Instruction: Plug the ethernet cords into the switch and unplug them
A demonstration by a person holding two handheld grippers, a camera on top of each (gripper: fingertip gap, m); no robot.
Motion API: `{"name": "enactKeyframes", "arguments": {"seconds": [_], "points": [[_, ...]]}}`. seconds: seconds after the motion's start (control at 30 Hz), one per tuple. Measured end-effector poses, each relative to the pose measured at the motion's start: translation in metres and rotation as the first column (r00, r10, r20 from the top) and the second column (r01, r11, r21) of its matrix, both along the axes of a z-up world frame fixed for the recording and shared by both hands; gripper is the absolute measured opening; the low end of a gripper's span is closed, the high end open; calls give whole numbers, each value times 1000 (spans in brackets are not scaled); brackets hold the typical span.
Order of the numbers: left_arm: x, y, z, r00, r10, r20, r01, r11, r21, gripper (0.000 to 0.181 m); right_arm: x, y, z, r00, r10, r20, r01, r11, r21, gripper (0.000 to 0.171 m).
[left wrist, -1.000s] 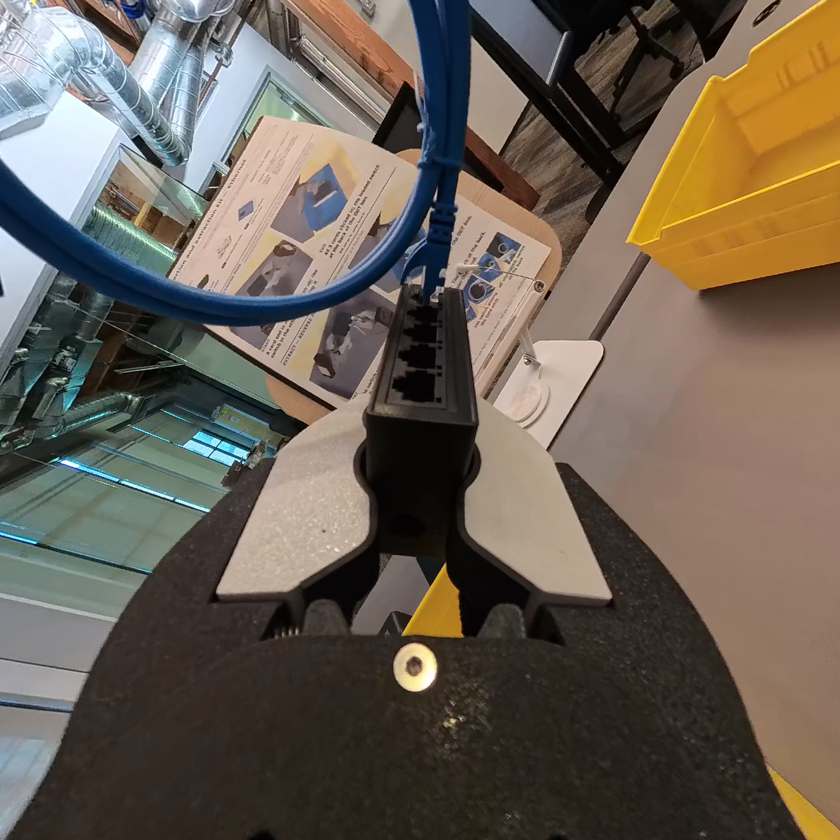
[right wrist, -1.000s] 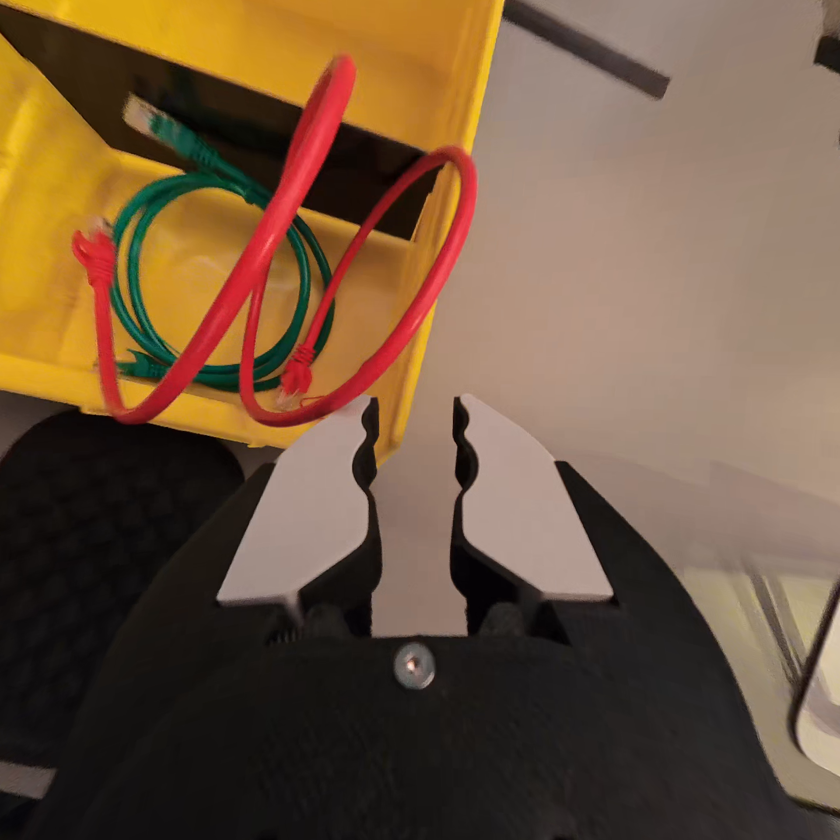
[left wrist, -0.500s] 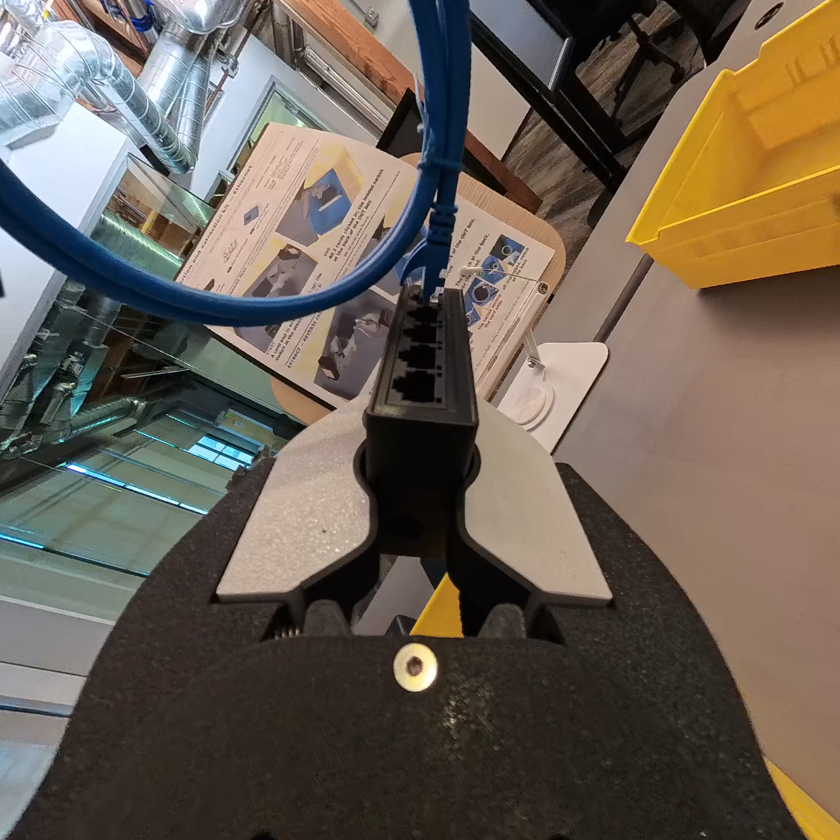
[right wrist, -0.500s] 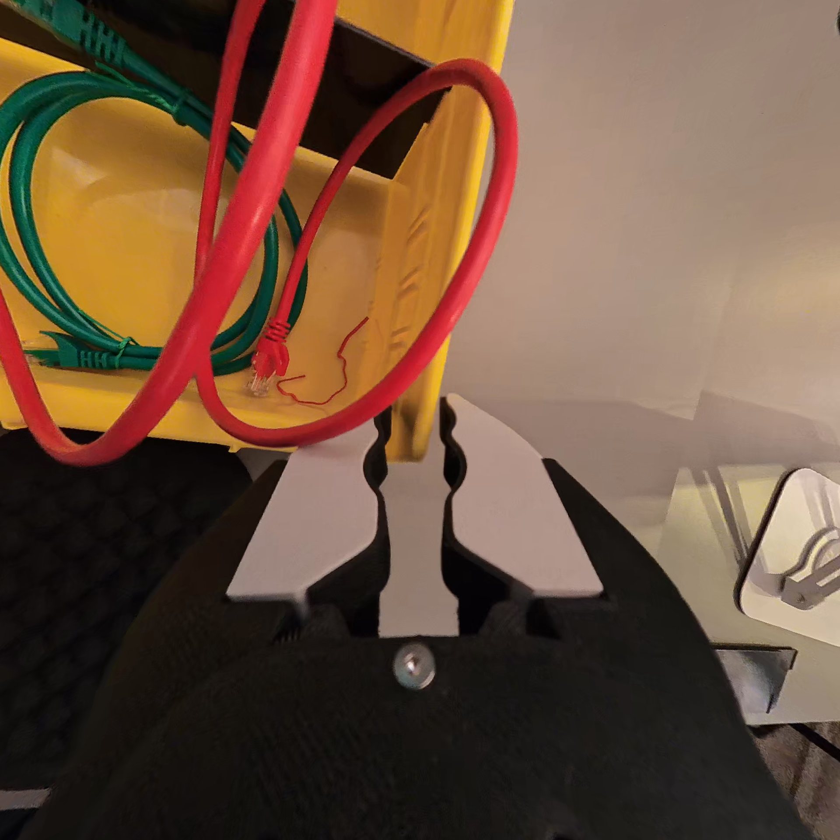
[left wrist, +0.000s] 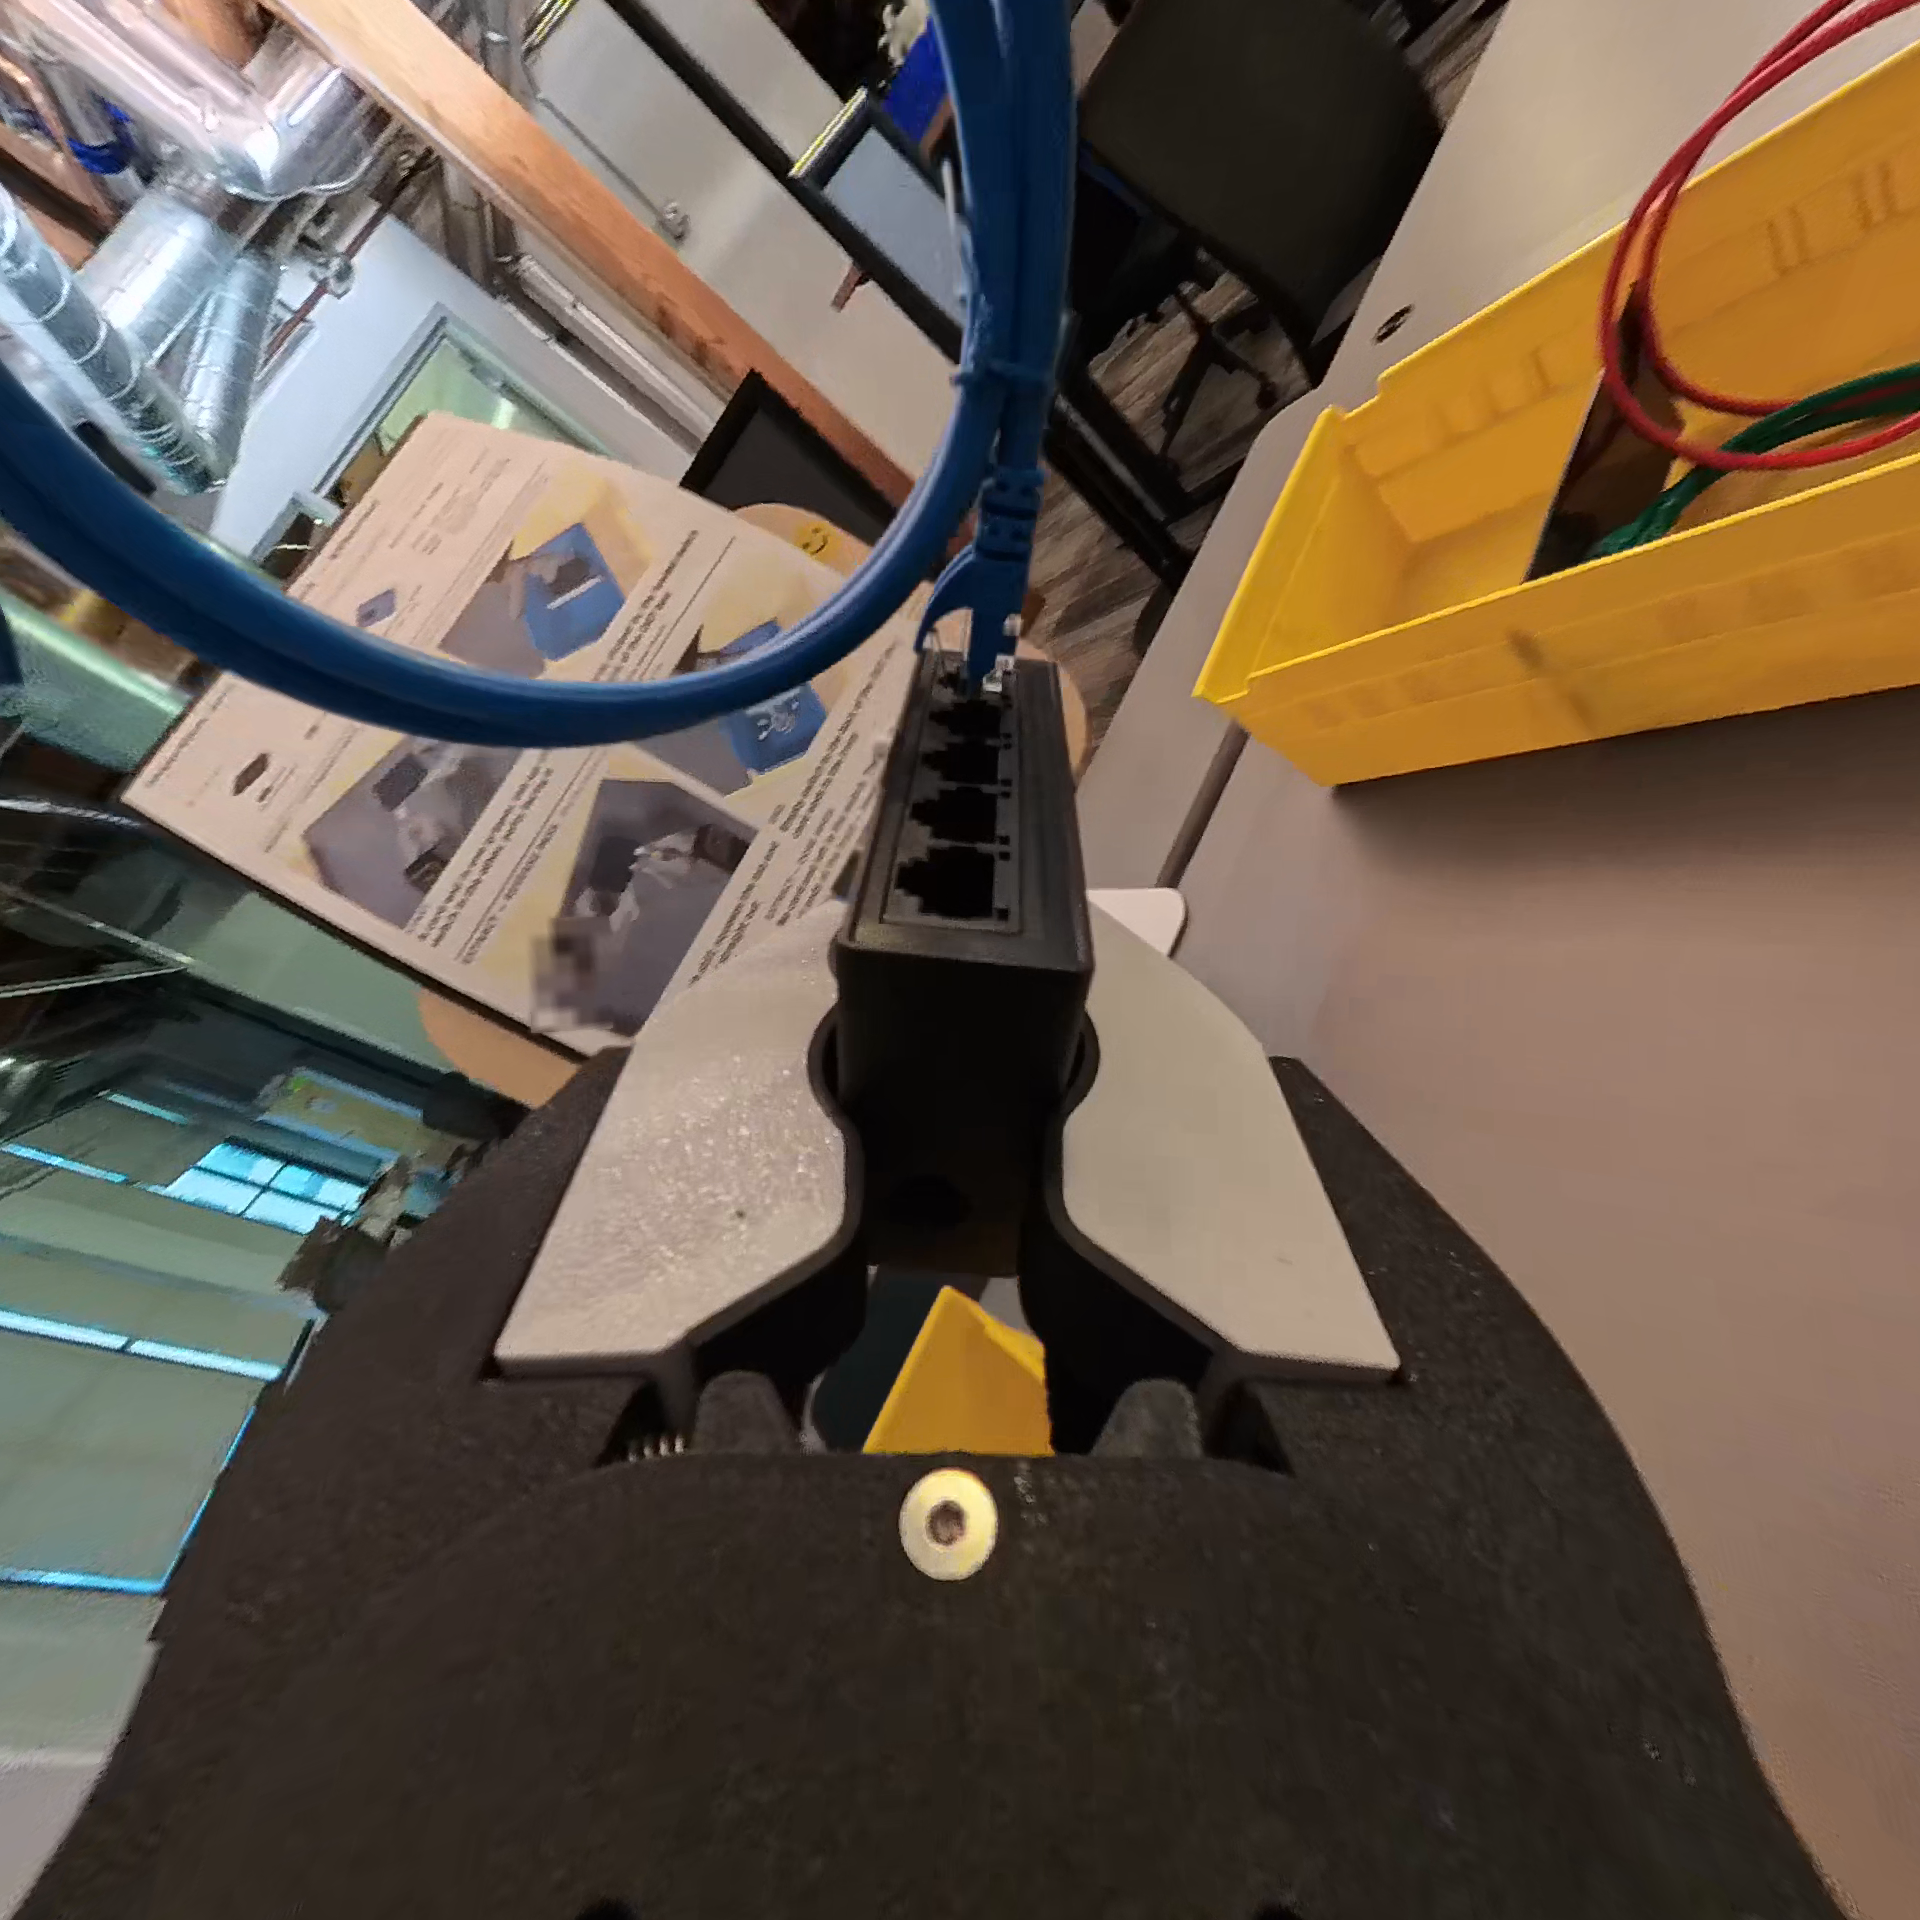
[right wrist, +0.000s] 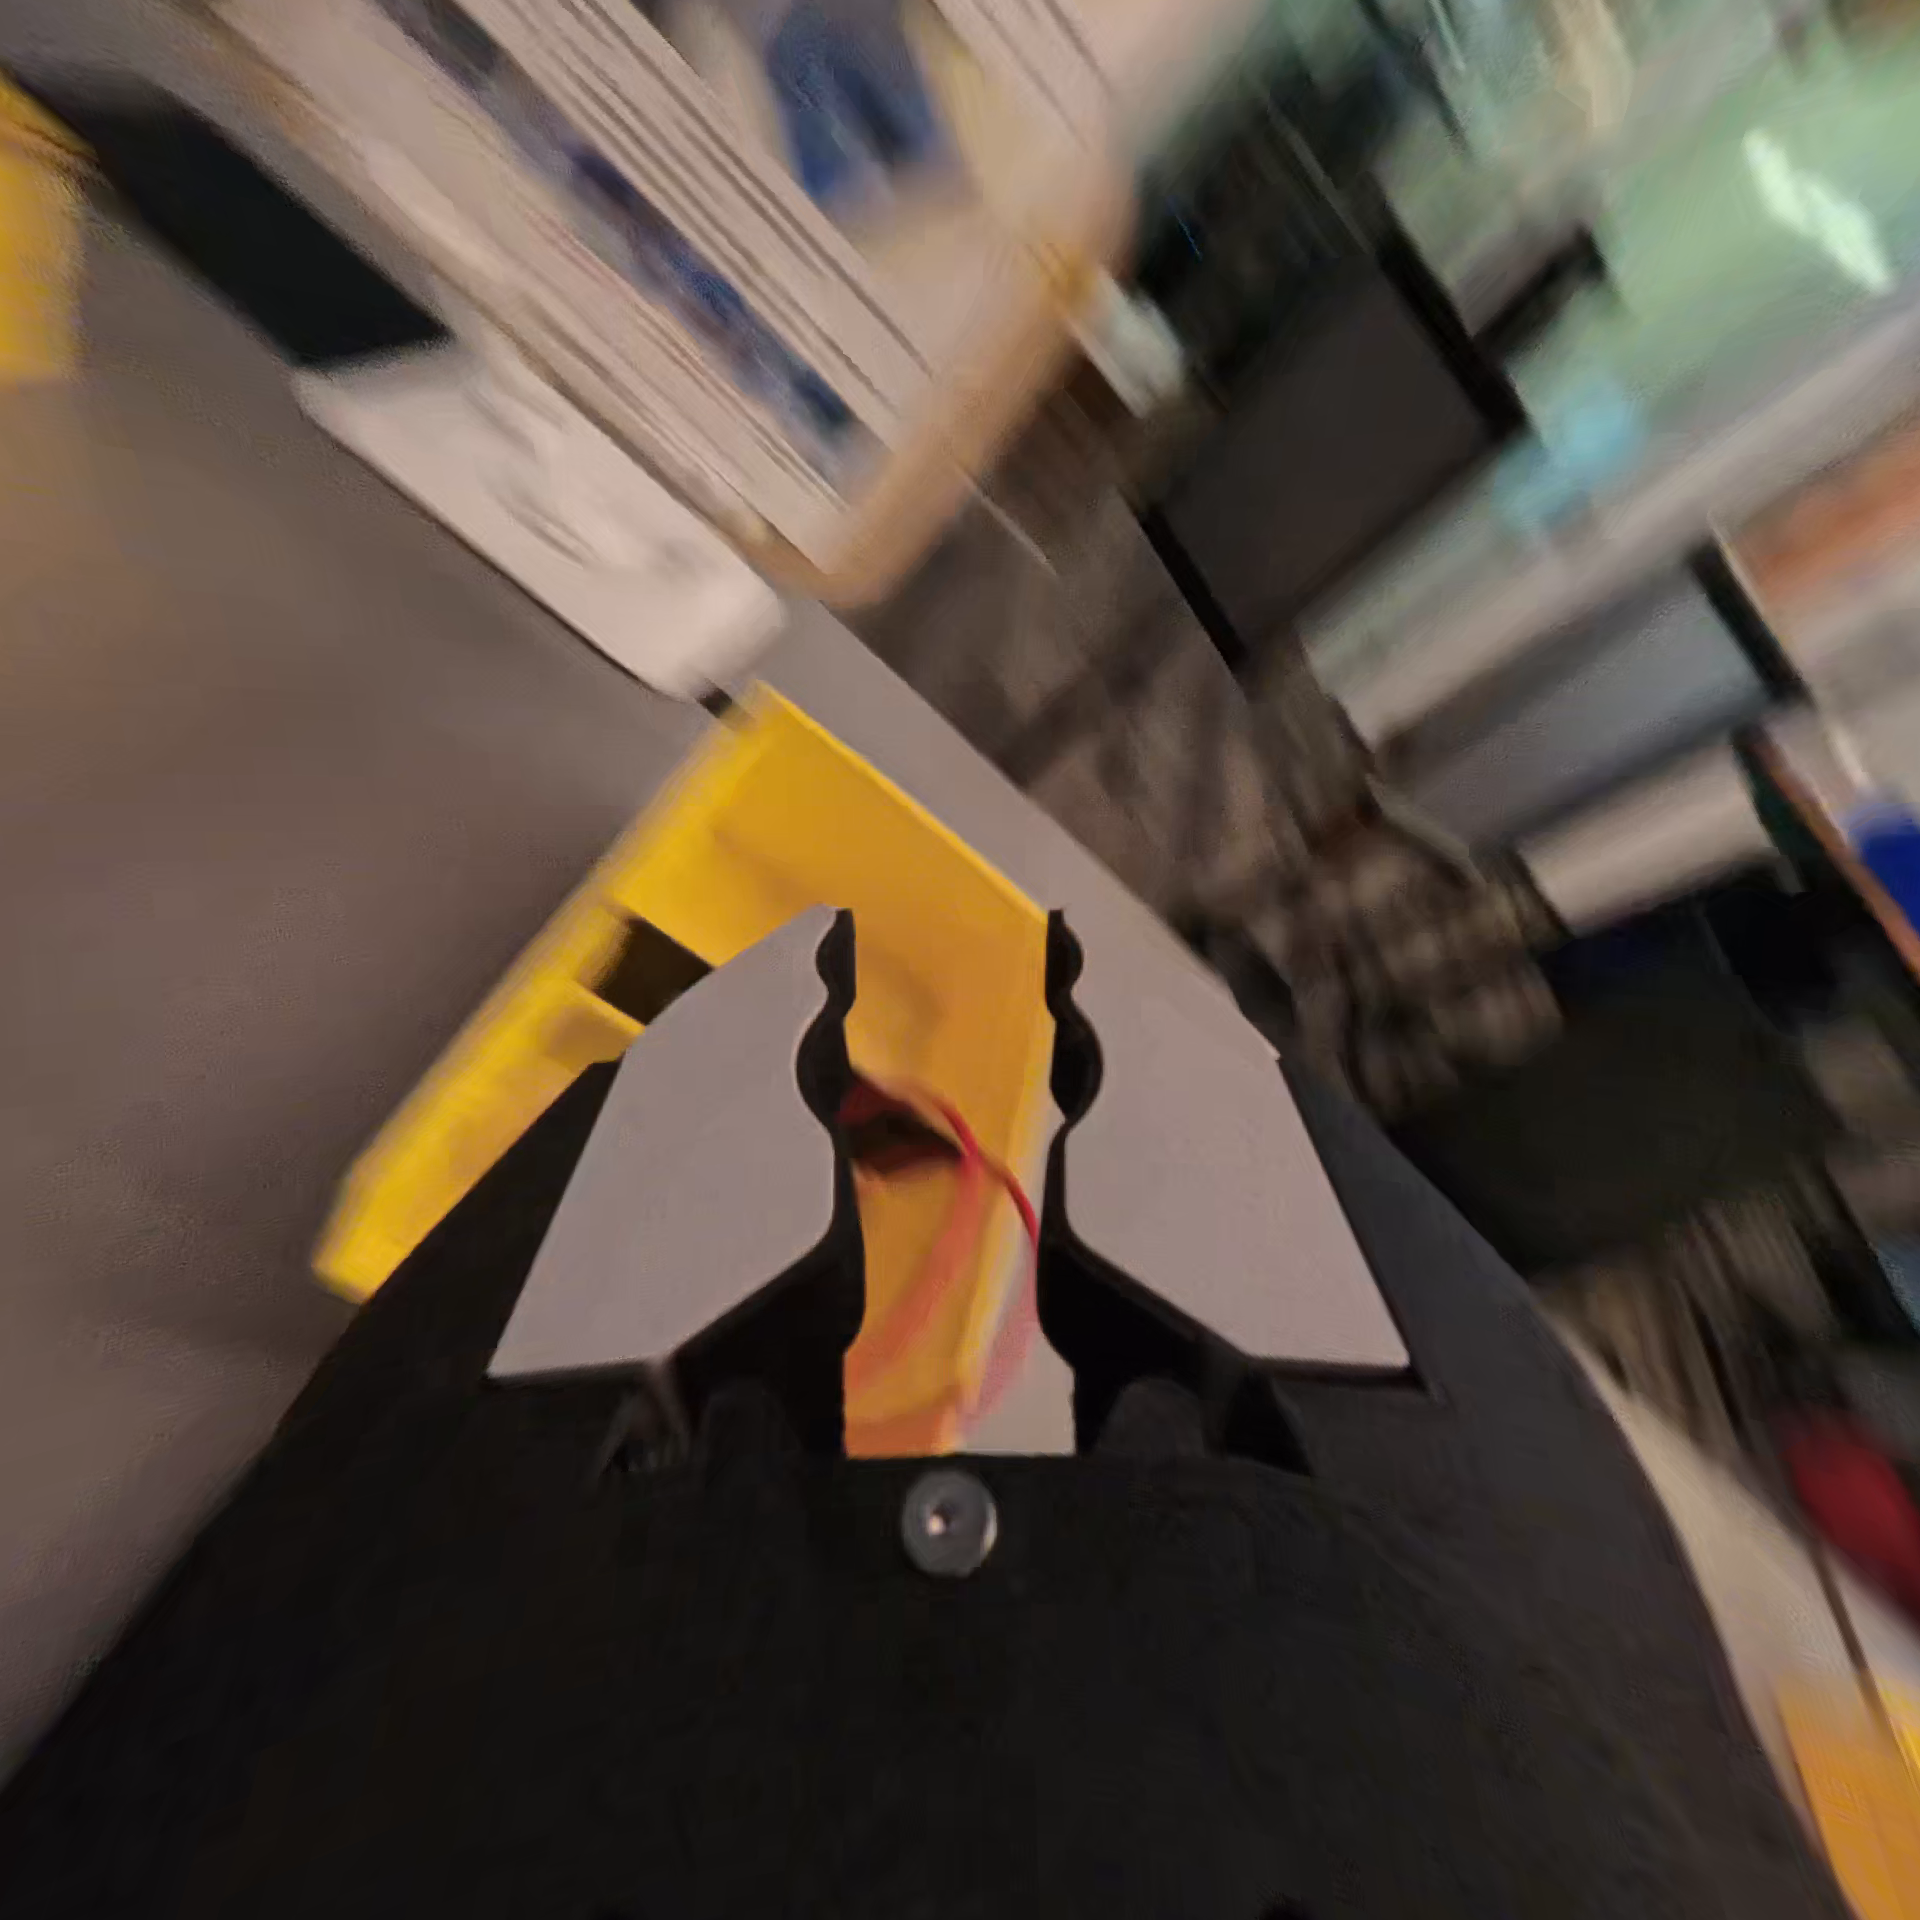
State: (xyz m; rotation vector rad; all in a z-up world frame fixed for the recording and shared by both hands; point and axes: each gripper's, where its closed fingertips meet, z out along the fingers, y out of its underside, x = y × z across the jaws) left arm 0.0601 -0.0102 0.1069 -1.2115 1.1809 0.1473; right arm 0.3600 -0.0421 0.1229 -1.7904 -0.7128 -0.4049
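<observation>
Firmly, the left gripper (left wrist: 961, 1049) clamps the black switch (left wrist: 966, 894), ports facing up, with a blue ethernet cord (left wrist: 997, 520) plugged into its far port; red and green cords lie in the yellow bin (left wrist: 1558, 644) on the grey table (left wrist: 1558, 1143). Through heavy blur, the right gripper (right wrist: 951, 925) shows its fingers apart, a thin red strand (right wrist: 997, 1164) between them, grip uncertain.

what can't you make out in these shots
- Right wrist view: motion blur smears it all; whether the right gripper holds the red cord can't be told.
- Left wrist view: the blue cord runs off the top and left edges, so its other end is unseen.
- Left wrist view: the switch base is hidden between the left gripper fingers.
</observation>
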Motion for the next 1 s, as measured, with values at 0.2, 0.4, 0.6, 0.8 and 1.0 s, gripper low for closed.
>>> {"name": "enactKeyframes", "arguments": {"seconds": [0.2,0.4,0.6,0.8,1.0], "points": [[12,-5,-7,999,-13,-44,14,1000,19,31,-177,-16,1,746,629,219,-661,738,134,36],[25,-13,-16,994,-52,-99,55,998,34,31,-222,4,-12,621,698,357,-779,599,183,37],[42,-17,-41,976,-86,-199,87,996,-2,31,-226,-3,-26,534,769,350,-845,502,185,30],[44,-20,-50,965,-113,-235,110,994,-26,31,-226,-8,-39,466,830,307,-884,451,122,19],[46,-25,-55,955,-155,-252,148,988,-46,31,-228,-12,-46,436,844,314,-898,431,88,21]]}}
